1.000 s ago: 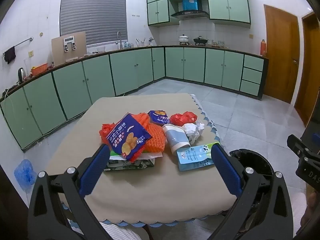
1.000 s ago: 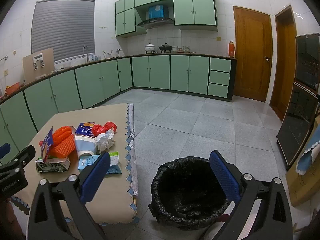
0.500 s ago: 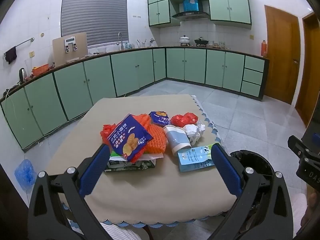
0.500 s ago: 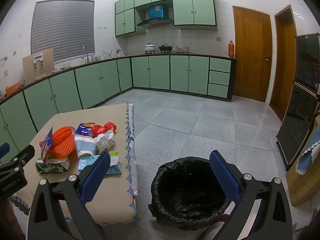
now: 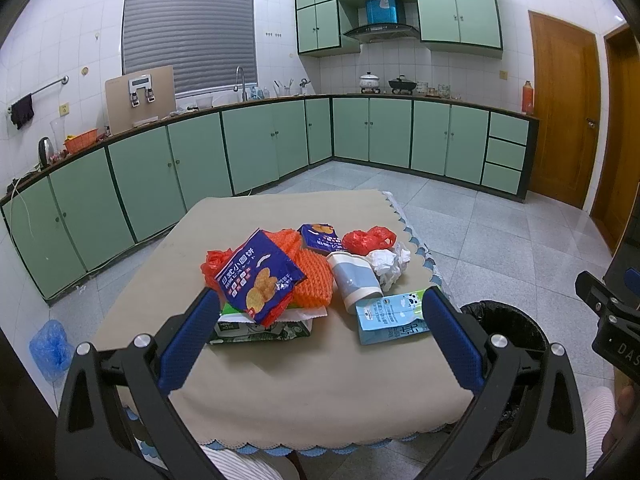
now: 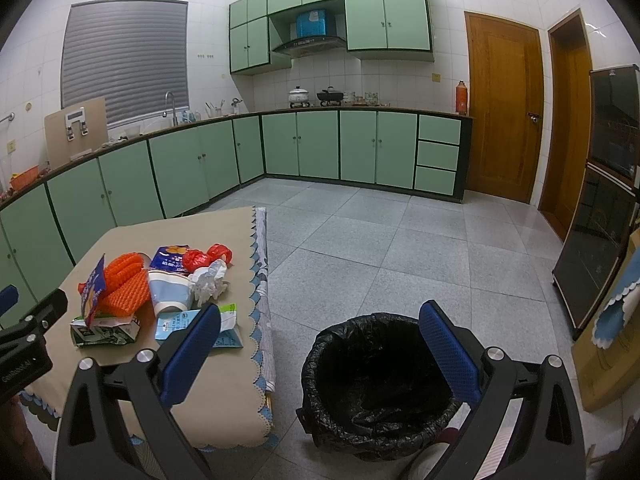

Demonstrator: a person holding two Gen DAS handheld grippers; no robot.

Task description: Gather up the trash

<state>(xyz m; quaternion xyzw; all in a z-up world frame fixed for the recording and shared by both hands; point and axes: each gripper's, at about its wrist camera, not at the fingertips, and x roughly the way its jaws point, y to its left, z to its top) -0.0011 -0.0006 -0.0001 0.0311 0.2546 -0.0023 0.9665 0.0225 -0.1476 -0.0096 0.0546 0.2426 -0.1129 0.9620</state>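
A pile of trash sits on a cloth-covered table [image 5: 320, 380]: a blue chip bag [image 5: 258, 278] atop orange foam netting [image 5: 314, 278], a tipped paper cup [image 5: 354, 280], crumpled tissue [image 5: 390, 262] and a light-blue milk pouch [image 5: 390, 316]. The left gripper [image 5: 320, 334] hovers near the pile, jaws wide and empty. The right gripper [image 6: 320, 350], equally wide, hangs above a black-lined trash bin [image 6: 376, 384] beside the table. Best to pinch one loose edge, probably the chip bag's, and lift clear before swinging to the bin.
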